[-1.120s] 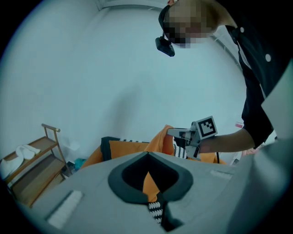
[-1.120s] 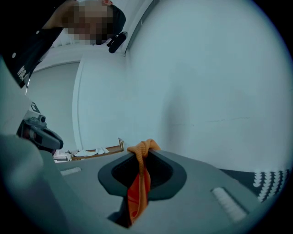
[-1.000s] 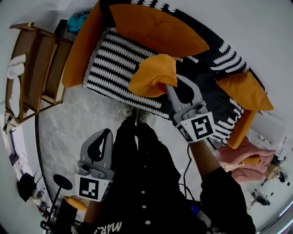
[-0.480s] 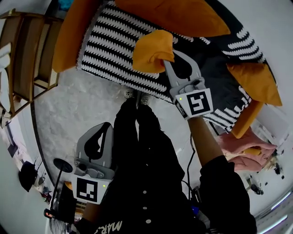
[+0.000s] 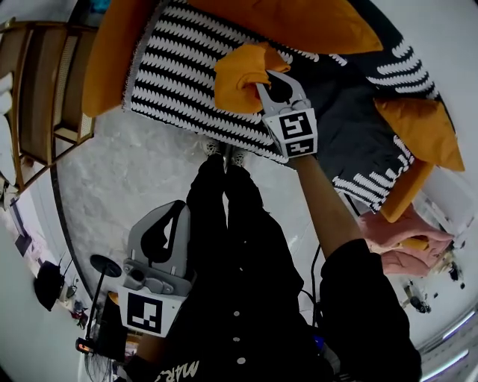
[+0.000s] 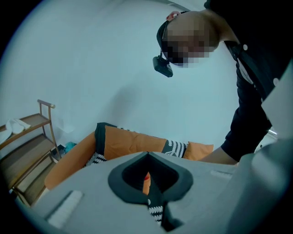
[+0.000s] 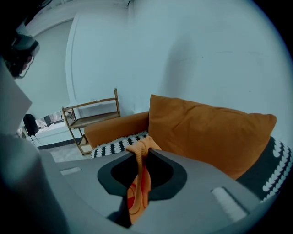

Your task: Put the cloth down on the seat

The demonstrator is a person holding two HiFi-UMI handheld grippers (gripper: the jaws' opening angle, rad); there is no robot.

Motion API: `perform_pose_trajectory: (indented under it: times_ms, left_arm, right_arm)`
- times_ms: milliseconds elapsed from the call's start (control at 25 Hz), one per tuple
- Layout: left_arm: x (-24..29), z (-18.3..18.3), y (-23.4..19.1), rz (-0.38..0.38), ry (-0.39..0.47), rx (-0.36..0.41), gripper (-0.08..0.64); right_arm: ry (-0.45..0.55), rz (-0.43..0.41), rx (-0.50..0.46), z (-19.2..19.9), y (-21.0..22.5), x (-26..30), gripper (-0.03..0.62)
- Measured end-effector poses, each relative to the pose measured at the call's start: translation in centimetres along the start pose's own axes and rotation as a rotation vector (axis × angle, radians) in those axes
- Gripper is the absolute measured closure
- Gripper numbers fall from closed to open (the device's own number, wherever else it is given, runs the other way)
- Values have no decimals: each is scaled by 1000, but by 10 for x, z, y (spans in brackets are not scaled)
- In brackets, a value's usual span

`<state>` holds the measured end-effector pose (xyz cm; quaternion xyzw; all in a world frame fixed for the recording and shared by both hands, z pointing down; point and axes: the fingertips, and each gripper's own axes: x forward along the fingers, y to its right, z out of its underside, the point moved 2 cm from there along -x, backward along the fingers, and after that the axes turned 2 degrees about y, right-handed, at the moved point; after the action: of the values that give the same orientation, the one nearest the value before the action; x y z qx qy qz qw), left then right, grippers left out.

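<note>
Crumpled orange fabric cloth (image 5: 240,69) clamped at the tips of the right hand-held gripper (image 5: 263,80), over the black-and-white patterned sofa seat (image 5: 175,82), pinched fold visible only in the right gripper view, left hand-held gripper (image 5: 177,211) low, jaws together, empty

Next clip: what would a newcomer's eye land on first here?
The crumpled orange cloth, pinched in the right gripper, hangs over the black-and-white patterned sofa seat at the top of the head view. Behind it lies a large orange back cushion. The left gripper, shut and empty, hangs low at lower left.
</note>
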<state>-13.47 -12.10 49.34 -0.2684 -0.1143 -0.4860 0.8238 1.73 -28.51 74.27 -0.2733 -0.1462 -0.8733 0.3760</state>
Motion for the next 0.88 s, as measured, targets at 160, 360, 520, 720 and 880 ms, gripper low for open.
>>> perform_pose_trajectory:
  times_ms: [160, 360, 520, 720, 880]
  left_arm:
    - [2, -3, 5, 10, 1, 9, 560]
    - [3, 0, 7, 11, -11, 13, 559]
    - [2, 2, 10, 6, -25, 22, 558]
    - [-1, 2, 15, 9, -29, 37, 558]
    - [-4, -6, 19, 13, -7, 54, 559]
  right_arm:
    - [-64, 14, -18, 17, 9, 12, 525]
    - [-166, 29, -76, 34, 12, 28, 523]
    - [-172, -37, -23, 40, 5, 35, 459]
    - [-202, -67, -1, 45, 3, 32, 331]
    - [-211, -69, -8, 36, 1, 18, 299]
